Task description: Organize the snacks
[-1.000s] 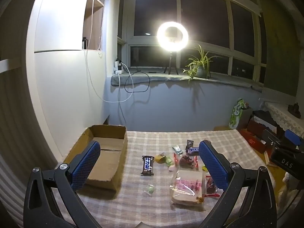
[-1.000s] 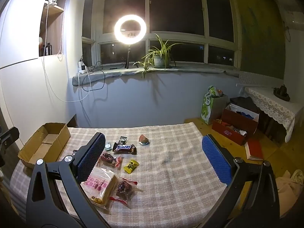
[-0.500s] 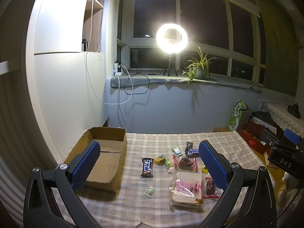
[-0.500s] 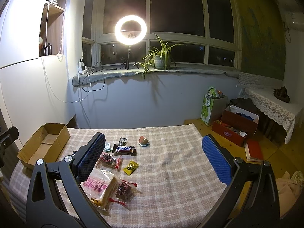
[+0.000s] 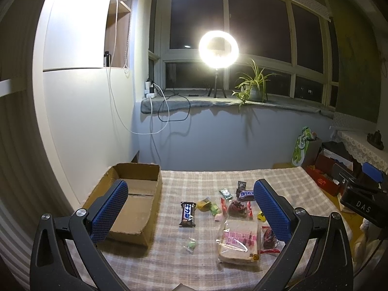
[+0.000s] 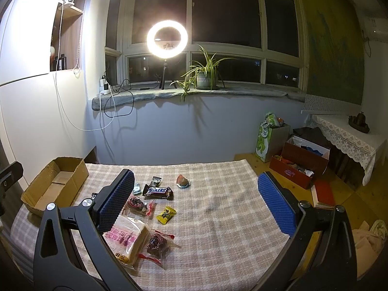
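Note:
Snacks lie scattered on a checked cloth [image 5: 208,262]: a dark chocolate bar [image 5: 188,214], a Snickers bar [image 6: 157,192], a bagged sandwich [image 5: 238,241], a yellow candy [image 6: 165,215], a small green candy [image 5: 191,244] and several small wrapped sweets. An open cardboard box [image 5: 132,206], with nothing in it, sits at the cloth's left edge. My left gripper [image 5: 190,214] hangs open above the near edge, nothing between its blue pads. My right gripper [image 6: 195,202] is open too, held over the cloth's right half, and nothing is between its pads. The right gripper's body [image 5: 359,196] shows at the left wrist view's right edge.
A ring light [image 6: 167,37] on a tripod and a potted plant [image 6: 203,75] stand on the windowsill behind. Red boxes [image 6: 300,162] and a green bag [image 6: 266,137] sit on the floor to the right, beside a lace-covered table [image 6: 349,133]. A white cabinet [image 5: 80,111] rises at left.
Both views have tilted slightly, so the table contents sit a little lower in frame. Neither gripper's jaws have moved and no snack has shifted.

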Tool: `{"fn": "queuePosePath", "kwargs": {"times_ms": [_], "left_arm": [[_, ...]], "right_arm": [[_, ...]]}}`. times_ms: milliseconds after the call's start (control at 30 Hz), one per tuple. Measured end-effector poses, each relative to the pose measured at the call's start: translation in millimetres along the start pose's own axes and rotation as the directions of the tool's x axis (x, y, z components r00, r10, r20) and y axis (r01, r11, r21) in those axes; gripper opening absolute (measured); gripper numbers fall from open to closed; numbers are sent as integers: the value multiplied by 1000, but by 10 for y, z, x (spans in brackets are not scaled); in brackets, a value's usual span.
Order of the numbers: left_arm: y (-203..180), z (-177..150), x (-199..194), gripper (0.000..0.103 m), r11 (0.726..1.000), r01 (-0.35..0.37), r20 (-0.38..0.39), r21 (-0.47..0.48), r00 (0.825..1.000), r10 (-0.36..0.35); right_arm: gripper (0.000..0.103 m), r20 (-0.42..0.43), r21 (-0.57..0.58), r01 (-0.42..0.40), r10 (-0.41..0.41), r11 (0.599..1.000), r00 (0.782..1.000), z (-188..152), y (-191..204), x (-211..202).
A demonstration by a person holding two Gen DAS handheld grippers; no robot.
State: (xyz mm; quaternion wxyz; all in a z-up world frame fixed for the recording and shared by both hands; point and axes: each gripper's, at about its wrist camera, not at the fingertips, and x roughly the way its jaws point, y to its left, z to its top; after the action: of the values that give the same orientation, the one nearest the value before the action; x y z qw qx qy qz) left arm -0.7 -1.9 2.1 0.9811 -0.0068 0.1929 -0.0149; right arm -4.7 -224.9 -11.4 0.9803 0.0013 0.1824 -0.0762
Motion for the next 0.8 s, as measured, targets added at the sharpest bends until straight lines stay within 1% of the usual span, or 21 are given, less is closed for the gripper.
{"fn": "queuePosePath", "kwargs": {"times_ms": [800], "left_arm": [[28, -45, 13, 103, 1000, 8, -2, -7, 1000, -8]], "right_arm": [[103, -2, -4, 1, -1, 1000, 1000, -15, 24, 13]]}}
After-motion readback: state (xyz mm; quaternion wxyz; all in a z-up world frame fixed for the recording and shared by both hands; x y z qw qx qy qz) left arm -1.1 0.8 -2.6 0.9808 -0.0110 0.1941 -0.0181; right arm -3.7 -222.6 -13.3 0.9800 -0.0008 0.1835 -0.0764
